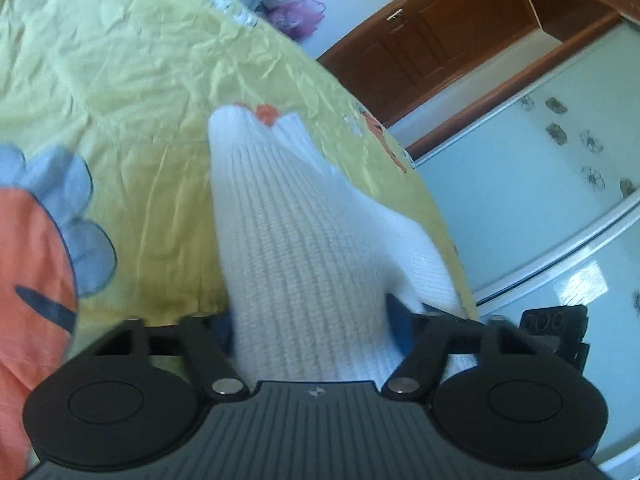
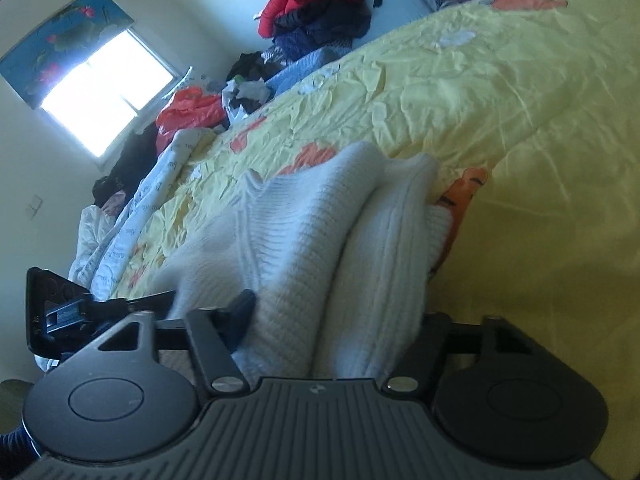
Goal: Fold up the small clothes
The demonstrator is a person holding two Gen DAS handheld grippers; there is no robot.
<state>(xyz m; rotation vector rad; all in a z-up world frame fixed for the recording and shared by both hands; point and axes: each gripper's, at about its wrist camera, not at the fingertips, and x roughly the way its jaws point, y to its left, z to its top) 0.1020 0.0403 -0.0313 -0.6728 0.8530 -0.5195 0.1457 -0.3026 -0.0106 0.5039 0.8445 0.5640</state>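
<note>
Writing (image 2: 120,240): quilt edge, illegible | garment (image 1: 288,248): white knit, unlabelled

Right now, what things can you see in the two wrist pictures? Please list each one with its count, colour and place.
knit garment: one, white, on the bedspread, between the fingers of both grippers
bedspread: one, yellow with orange and blue prints, under the garment
clothes pile: one heap, red and dark, beyond the bed's far edge
plastic bag: one, orange-red, below the window
window: one, bright, on the far wall
door: one, brown wood, beyond the bed
wardrobe: pale panels with flower prints, beside the bed
left hand-held gripper: one, black, closed on the garment
right hand-held gripper: one, black, closed on the garment
</note>
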